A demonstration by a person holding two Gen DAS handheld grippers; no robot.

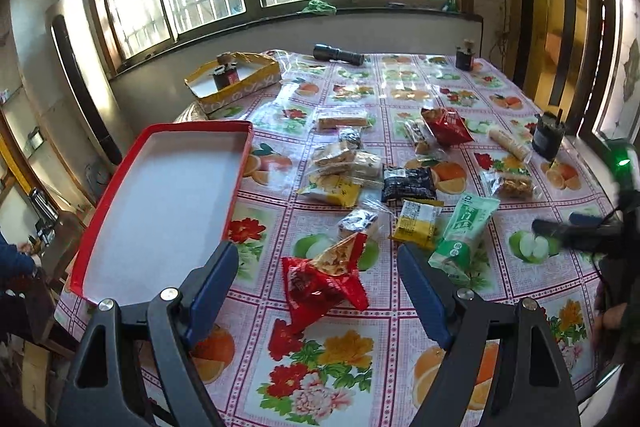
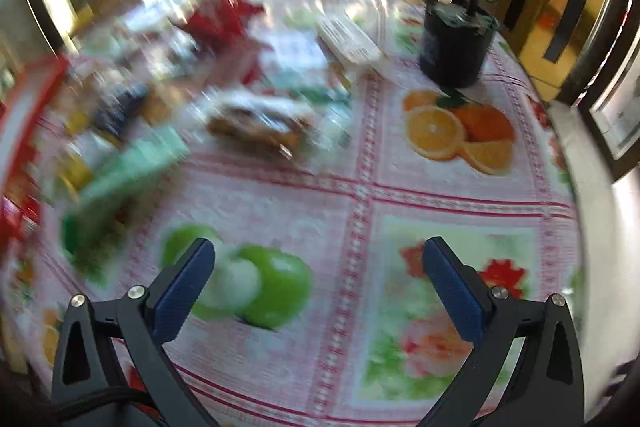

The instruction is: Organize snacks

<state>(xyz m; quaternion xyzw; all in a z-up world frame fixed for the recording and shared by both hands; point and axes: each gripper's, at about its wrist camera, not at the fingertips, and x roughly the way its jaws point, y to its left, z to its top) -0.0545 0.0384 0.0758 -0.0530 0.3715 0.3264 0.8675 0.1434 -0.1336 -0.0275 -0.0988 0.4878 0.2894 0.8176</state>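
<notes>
Between the left tongs: the left tongs [image 1: 318, 279] stand wide apart and hold nothing; a crumpled red foil packet [image 1: 320, 281] lies on the surface just ahead of them, between the blue ribbed pads [image 1: 210, 293].
Right tongs: the right tongs [image 2: 318, 283] are also spread wide and empty, above a printed green apple on the cloth; this view is strongly blurred on its left half.
Surface: a glossy plastic tablecloth [image 1: 360, 359] with squares of fruit and flowers, pink checked borders.
Red tray: a shallow rectangular red tray [image 1: 100, 219] with a white floor lies left of the left tongs; no snack is in it.
Yellow box: an open cardboard yellow box [image 1: 240, 87] at the far left corner holds one small dark jar [image 1: 225, 75] with a cork-like top.
Snacks: all loose on the cloth in the middle, well apart from the tray; a long green packet [image 1: 466, 231], a yellow packet [image 1: 416, 223], a black packet [image 1: 408, 183], a second red bag [image 1: 446, 125], several clear wrappers with pale biscuits [image 1: 344, 157].
Far things: a black flashlight [image 1: 338, 53] lies near the window side; a dark round canister [image 1: 548, 139] stands at the right edge.
</notes>
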